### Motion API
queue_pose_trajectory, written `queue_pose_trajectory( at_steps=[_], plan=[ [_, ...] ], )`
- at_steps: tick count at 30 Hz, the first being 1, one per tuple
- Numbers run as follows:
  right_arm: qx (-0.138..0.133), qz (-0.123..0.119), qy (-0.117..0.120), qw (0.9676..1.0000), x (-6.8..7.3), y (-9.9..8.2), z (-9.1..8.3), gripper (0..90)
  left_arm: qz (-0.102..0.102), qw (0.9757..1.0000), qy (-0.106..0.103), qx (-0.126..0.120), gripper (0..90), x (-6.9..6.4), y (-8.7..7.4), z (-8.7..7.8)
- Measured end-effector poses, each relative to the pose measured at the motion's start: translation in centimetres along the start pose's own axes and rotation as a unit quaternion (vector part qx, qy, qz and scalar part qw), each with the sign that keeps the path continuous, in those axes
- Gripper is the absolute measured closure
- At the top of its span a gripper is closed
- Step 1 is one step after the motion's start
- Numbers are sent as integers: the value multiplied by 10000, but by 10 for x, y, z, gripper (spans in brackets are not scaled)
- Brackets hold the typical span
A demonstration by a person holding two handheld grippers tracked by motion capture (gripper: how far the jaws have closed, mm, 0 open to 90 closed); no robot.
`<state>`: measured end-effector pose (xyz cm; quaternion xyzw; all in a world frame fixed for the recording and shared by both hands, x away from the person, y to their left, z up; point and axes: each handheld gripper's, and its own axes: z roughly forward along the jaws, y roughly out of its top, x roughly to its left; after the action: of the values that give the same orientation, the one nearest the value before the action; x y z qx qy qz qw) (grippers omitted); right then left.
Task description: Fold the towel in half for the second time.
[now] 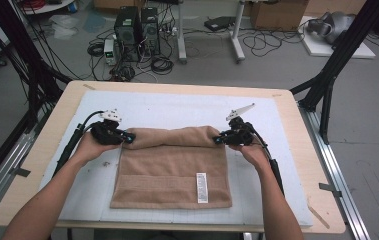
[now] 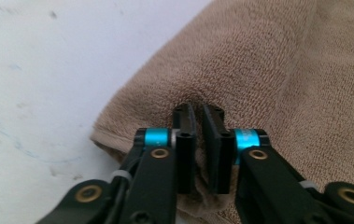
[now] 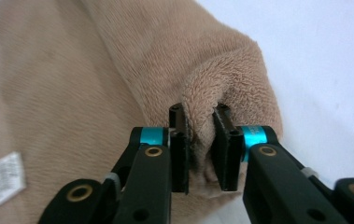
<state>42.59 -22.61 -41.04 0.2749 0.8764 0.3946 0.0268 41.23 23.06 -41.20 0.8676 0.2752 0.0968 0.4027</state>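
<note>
- On the white-covered worktop (image 1: 177, 107) lies a tan terry towel (image 1: 172, 172) — far edge rolled over into a thick fold, white care label (image 1: 202, 187) near its front edge.
- Left gripper (image 1: 128, 136) is clenched on the fold's left end.
- Right gripper (image 1: 219, 139) pinches the right end — pile bulging between its jaws.

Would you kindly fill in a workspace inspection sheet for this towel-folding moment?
Surface: white mat on a wooden table.
Job's things: tan towel, far edge rolled toward the person, white label facing up.
Clutter: nothing seen.
Grippers: left gripper and right gripper each pinch a far corner of the towel.
Cables: one trails from each gripper; tangled leads on the floor.
Surroundings: computer towers, cardboard boxes.
</note>
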Motion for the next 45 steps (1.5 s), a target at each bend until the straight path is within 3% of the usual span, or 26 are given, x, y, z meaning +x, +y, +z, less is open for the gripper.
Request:
queue_pose_trajectory(
  at_steps=[4,7,9,11,13,15,17,19,25,29,31,36,39,40,42,44,45],
  plan=[
    [-337,-363,-2,9988,22,0,-25,792,135,9989,10,-449,853,-12,-3,-26],
    [-443,-565,116,9974,42,-10,-36,783,271,9980,-116,-566,850,-28,-17,-38],
    [-271,-665,172,9973,51,-22,-35,777,287,9983,-205,-464,845,-38,-30,-37],
    [-37,-601,232,9979,56,-36,-29,773,349,9989,-288,-155,832,-46,-41,-31],
    [161,-553,234,9981,59,-50,-21,753,363,9988,-323,-93,800,-51,-47,-26],
    [86,-407,317,9986,58,-57,-18,719,323,9988,-353,-116,764,-51,-45,-28],
    [-25,-260,287,9992,57,-57,-22,617,298,9989,-341,-130,697,-49,-42,-34],
    [-142,-268,225,9993,56,-53,-31,584,212,9991,-305,-219,675,-47,-41,-41],
    [-450,-289,-20,9986,46,-34,-54,547,75,9987,-67,-504,646,-37,-34,-57],
    [-640,-293,-176,9974,41,-20,-58,539,31,9984,55,-568,613,-30,-20,-54],
    [-630,-210,-157,9977,37,-14,-53,519,-51,9982,128,-582,586,-25,-16,-49],
    [-296,-22,-92,9995,25,-10,-25,458,-349,9985,310,-273,480,-10,-15,-26],
    [-118,284,164,9994,16,-14,-12,448,-496,9984,227,-121,446,-5,-17,-15],
    [-106,360,256,9990,14,-15,-9,470,-507,9986,105,-77,459,-5,-17,-13],
    [-110,370,463,9982,13,-18,-7,591,-403,9991,-151,8,625,-6,-19,-10],
    [-87,294,646,9974,15,-19,-7,745,-257,9994,-245,-50,796,-10,-17,-15],
    [-85,214,679,9974,17,-20,-9,778,-185,9995,-232,-106,825,-13,-16,-19]
  ],
)
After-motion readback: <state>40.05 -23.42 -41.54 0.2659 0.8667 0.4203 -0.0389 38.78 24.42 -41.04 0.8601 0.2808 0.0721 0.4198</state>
